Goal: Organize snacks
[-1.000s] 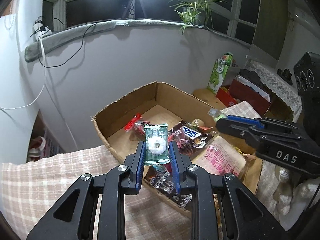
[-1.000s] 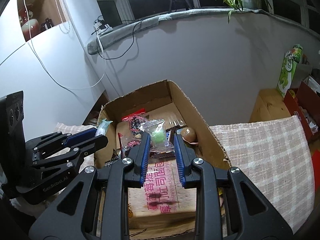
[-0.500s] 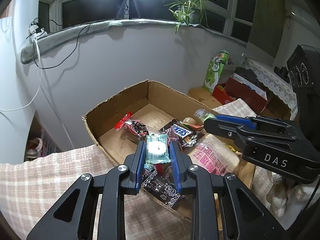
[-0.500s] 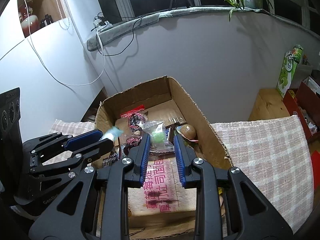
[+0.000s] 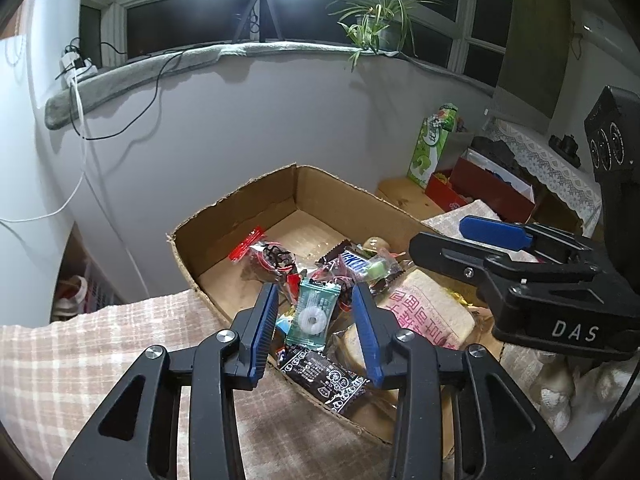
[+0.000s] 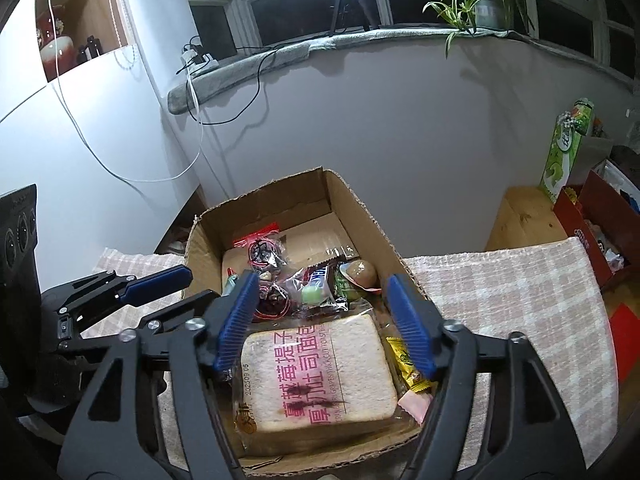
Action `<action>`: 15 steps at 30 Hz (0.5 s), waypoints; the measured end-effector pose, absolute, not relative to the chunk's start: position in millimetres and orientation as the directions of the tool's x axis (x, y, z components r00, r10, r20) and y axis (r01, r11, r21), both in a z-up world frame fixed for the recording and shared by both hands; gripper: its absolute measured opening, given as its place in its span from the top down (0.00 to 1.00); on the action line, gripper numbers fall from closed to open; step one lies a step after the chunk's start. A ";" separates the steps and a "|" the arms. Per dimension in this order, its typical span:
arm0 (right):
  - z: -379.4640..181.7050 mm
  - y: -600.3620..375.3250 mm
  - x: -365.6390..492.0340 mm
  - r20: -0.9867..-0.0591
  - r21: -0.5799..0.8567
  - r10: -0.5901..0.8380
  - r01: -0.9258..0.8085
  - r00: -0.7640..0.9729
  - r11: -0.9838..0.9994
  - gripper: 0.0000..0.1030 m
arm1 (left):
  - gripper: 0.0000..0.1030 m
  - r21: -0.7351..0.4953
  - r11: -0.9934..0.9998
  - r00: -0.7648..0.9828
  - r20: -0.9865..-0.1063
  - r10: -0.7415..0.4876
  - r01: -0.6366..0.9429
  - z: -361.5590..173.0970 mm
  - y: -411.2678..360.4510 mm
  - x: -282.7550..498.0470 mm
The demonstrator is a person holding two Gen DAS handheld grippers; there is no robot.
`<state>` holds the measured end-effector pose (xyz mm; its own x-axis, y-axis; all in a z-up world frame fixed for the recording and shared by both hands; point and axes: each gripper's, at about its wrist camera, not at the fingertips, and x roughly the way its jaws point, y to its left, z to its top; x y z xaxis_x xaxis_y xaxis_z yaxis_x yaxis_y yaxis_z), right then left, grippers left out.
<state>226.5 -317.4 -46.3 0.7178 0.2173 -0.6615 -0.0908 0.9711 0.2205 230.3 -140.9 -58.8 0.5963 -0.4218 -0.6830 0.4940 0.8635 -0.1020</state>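
An open cardboard box (image 5: 240, 208) (image 6: 360, 200) holds several snacks. In the left wrist view, a green ring-candy packet (image 5: 314, 314) lies in the box between the fingers of my open left gripper (image 5: 316, 316), which do not touch it. In the right wrist view, my right gripper (image 6: 320, 320) is open above a wrapped toast slice (image 6: 316, 376), and a green candy in clear wrap (image 6: 310, 294) lies on the pile beyond it. The left gripper (image 6: 156, 284) shows at the left there. The right gripper (image 5: 492, 232) shows at the right of the left wrist view.
The box sits on a pink checked cloth (image 6: 500, 292). Inside are a Snickers bar (image 5: 354, 260), a dark packet (image 5: 320, 376), a red-topped bag (image 6: 262, 246) and a brown jelly cup (image 6: 360, 274). A green carton (image 5: 432, 144) and red box (image 5: 492, 184) stand to the right.
Both grippers have opened. The green ring-candy packet dropped from the left gripper into the box. The green candy dropped from the right gripper onto the pile.
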 end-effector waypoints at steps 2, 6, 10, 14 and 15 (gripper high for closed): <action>-45.5 -316.9 225.7 -0.659 0.214 0.210 -0.087 0.722 0.973 0.23 | 0.55 -0.100 0.864 0.598 -0.682 -0.421 0.494 -58.8 -140.4 229.0; -43.1 -316.1 224.0 -0.657 0.200 0.199 -0.086 0.727 0.976 0.22 | 0.53 -0.102 0.869 0.606 -0.677 -0.417 0.483 -57.1 -137.5 226.0; -38.6 -316.1 219.3 -0.648 0.194 0.188 -0.079 0.738 0.978 0.22 | 0.52 -0.100 0.872 0.613 -0.673 -0.414 0.479 -53.8 -134.7 220.4; -33.4 -313.8 212.0 -0.636 0.177 0.172 -0.075 0.753 0.981 0.22 | 0.51 -0.109 0.876 0.622 -0.663 -0.417 0.470 -48.8 -129.0 215.3; -31.9 -312.1 209.7 -0.633 0.167 0.164 -0.074 0.757 0.983 0.22 | 0.51 -0.109 0.877 0.625 -0.661 -0.416 0.468 -47.5 -127.6 213.8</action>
